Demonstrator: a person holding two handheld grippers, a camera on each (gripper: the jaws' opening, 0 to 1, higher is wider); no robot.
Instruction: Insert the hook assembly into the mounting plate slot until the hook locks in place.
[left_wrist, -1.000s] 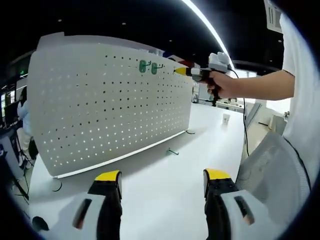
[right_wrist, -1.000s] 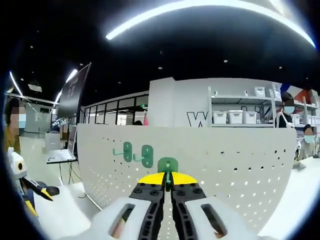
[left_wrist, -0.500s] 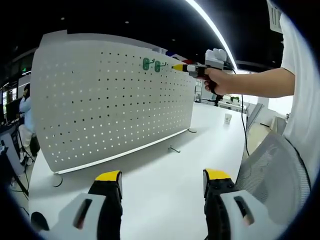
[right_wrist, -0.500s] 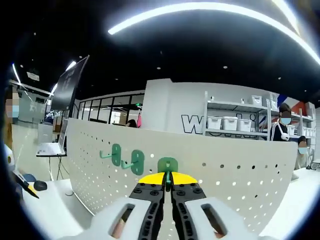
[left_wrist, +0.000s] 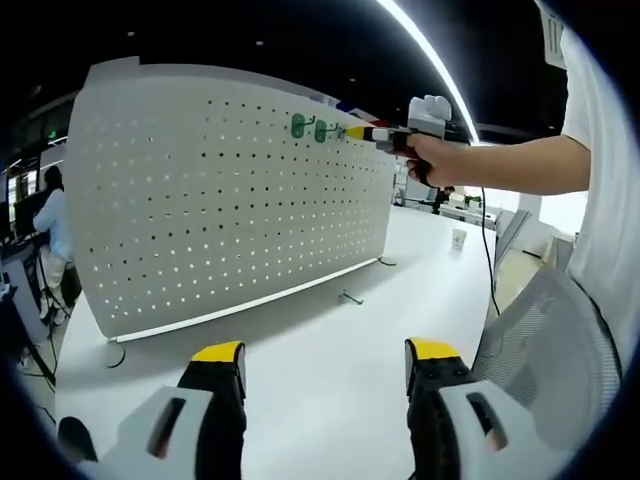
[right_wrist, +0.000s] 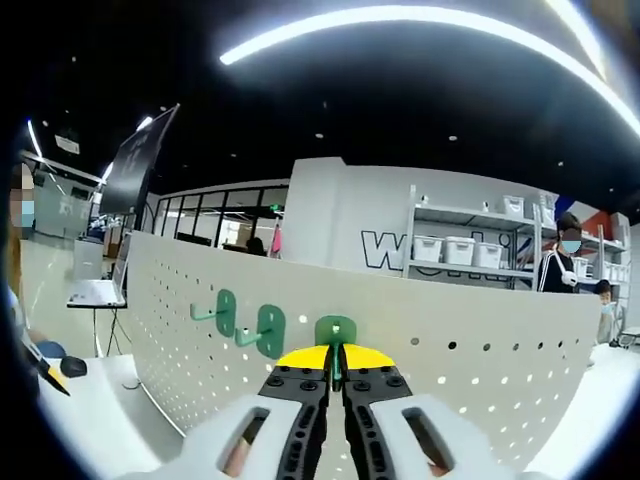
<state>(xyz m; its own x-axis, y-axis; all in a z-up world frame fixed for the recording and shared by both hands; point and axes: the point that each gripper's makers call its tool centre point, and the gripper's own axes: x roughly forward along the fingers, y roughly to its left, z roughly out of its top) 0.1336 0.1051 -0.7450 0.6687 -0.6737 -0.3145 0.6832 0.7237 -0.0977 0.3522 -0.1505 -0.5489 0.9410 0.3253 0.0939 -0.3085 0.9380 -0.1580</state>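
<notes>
R gripper (right_wrist: 335, 362): jaws pressing together, pinching a green hook (right_wrist: 336, 332) by its flat back plate, plate standing upright just past the yellow tips. Hook is sitting right up at the white pegboard (right_wrist: 480, 370), near its top edge; can't tell if its pegs are touching the holes or just short. Two more green hooks (right_wrist: 262, 330) are already hanging on the board just beside it, arms sticking out.

L gripper (left_wrist: 325, 375): jaws spreading wide, gripping nothing, hovering over the white worktop (left_wrist: 330, 380) well apart from the board. In the left gripper view the R gripper is pointing at the board's upper rows, person's hand (left_wrist: 432, 160) wrapping its handle. Small loose hook (left_wrist: 349, 297) is lying on the worktop near the board's foot.

Handling, judged: hook looks like light, stiff plastic, smooth, so prob. slippery under a thin pinch. Best hold is where it is now, on plate edges, leaving pegs free. Board is a thin sheet on small feet; may flex or shift under push, so pressing square-on seems wise.
</notes>
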